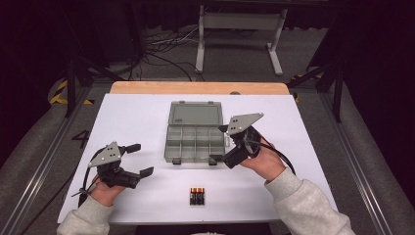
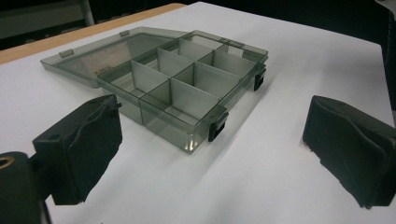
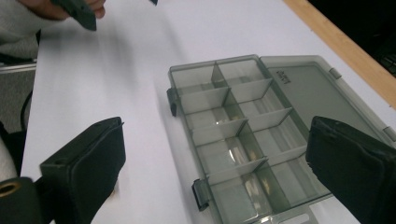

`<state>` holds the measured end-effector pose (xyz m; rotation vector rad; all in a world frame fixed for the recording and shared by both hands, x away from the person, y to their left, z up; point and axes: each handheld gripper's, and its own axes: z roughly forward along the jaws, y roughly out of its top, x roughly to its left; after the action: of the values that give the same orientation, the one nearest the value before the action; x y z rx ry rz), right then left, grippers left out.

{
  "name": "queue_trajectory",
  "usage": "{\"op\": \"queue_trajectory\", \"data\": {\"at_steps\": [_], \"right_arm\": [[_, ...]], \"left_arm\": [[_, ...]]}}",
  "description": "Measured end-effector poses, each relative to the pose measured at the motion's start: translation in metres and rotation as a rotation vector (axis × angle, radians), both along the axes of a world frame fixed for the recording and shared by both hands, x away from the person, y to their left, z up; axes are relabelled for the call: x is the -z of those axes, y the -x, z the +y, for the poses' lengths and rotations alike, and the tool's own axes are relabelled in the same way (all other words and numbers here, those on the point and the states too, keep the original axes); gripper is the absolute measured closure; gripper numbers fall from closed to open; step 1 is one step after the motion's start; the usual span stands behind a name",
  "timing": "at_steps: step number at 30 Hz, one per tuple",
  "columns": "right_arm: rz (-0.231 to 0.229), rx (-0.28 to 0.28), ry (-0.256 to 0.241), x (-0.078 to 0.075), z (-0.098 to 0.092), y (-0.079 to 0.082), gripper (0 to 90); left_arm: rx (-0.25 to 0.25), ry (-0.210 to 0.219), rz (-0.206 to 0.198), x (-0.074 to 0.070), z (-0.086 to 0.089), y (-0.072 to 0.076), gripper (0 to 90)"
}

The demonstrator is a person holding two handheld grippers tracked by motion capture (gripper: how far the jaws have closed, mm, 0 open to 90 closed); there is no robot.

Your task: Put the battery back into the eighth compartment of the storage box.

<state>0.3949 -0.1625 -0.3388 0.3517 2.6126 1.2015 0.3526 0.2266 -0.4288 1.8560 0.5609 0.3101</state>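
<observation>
A grey see-through compartment box point(image 1: 195, 141) lies with its lid folded flat toward the far edge, on the white table point(image 1: 147, 117). Its several compartments point(image 2: 187, 88) point(image 3: 233, 140) hold nothing that I can see. A small pack of batteries point(image 1: 197, 196) lies near the front edge. My left gripper point(image 1: 139, 159) is open at the front left, well apart from the box, with nothing between its pads point(image 2: 79, 144). My right gripper point(image 1: 221, 143) is open at the box's right front corner, its jaws straddling that corner's edge, holding nothing.
The wooden far edge of the table point(image 1: 195, 88) runs behind the box. Beyond it stand a white frame leg point(image 1: 200, 39) and floor cables point(image 1: 166, 49). Metal rails point(image 1: 39, 166) flank the table.
</observation>
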Motion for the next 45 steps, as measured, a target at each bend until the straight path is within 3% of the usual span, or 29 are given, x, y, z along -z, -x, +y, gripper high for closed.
{"op": "queue_trajectory", "data": {"at_steps": [17,28,32,45], "right_arm": [[0.064,-0.118,0.228,0.010,0.022,0.017,1.8],[0.108,-0.133,0.230,0.016,0.027,0.021,1.7],[0.112,-0.121,0.241,0.023,0.030,0.023,1.8],[0.138,-0.155,0.293,0.053,0.042,0.035,1.8]], "left_arm": [[0.005,0.003,0.008,0.000,0.002,0.000,5.6],[0.001,0.006,0.009,0.000,0.003,-0.001,5.7],[-0.003,0.015,0.006,-0.001,0.004,-0.001,5.7],[-0.005,0.019,0.003,-0.001,0.004,0.000,5.7]]}}
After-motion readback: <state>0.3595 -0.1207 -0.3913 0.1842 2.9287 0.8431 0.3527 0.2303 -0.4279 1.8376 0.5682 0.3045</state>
